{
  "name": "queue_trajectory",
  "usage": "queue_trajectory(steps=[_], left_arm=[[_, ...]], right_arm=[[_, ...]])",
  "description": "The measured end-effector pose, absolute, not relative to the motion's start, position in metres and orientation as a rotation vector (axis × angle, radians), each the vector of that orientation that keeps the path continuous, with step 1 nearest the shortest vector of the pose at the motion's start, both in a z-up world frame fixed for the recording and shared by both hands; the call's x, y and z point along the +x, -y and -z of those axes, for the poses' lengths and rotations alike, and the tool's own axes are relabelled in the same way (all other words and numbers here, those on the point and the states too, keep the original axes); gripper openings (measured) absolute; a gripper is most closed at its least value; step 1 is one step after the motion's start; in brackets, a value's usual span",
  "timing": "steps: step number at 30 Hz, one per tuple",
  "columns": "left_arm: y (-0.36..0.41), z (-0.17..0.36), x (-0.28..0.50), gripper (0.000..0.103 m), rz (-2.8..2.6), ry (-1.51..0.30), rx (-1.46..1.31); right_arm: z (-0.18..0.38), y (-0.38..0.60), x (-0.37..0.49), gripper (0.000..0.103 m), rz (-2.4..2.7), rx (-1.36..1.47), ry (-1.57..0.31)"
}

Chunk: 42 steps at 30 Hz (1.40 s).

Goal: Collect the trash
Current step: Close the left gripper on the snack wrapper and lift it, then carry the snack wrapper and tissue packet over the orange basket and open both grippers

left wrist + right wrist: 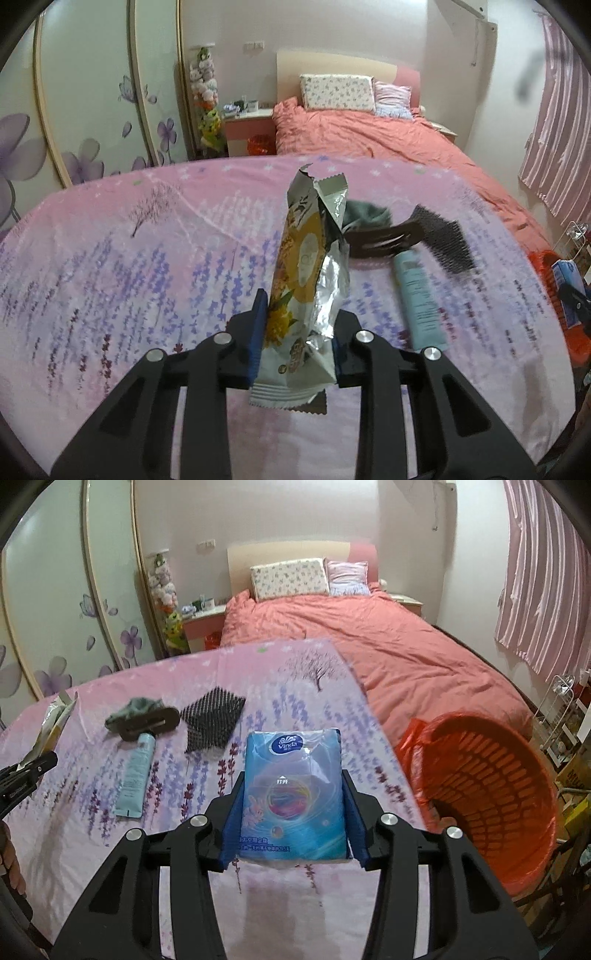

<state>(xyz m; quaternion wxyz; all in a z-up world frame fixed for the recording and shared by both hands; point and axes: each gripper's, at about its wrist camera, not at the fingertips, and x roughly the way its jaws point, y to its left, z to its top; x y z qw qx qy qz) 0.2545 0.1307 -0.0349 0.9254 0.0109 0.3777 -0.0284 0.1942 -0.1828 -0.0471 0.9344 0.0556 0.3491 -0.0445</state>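
L gripper [297,328] clamped on torn wrapper [308,266], lifted over table [74,812] near its left edge. Tube [135,775] & brush [147,722] mid-table. R gripper [293,812] grips tissue pack [293,794] by right edge; basket [491,794] just beyond.

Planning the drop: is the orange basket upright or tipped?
Tipped: the orange basket lies on its side beside the pink-covered table, its open mouth facing the camera.

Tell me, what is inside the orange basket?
The orange basket is lined with a red plastic bag. The part of the inside that shows holds nothing else. Its near bottom is cut off by the picture's edge, so that stays unseen.
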Motion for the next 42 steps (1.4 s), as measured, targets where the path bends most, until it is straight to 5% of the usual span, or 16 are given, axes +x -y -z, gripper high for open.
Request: queue_trajectory(steps=[19, 42], left_arm=[[-0.005, -0.027, 0.218, 0.029, 0.313, -0.699, 0.03], [0.242, 0.011, 0.209, 0.029, 0.709, -0.763, 0.143]], right_arm=[[0.013, 0.263, 0.154, 0.048, 0.173, 0.181, -0.598], [0.043, 0.405, 0.156, 0.048, 0.316, 0.334, -0.598]])
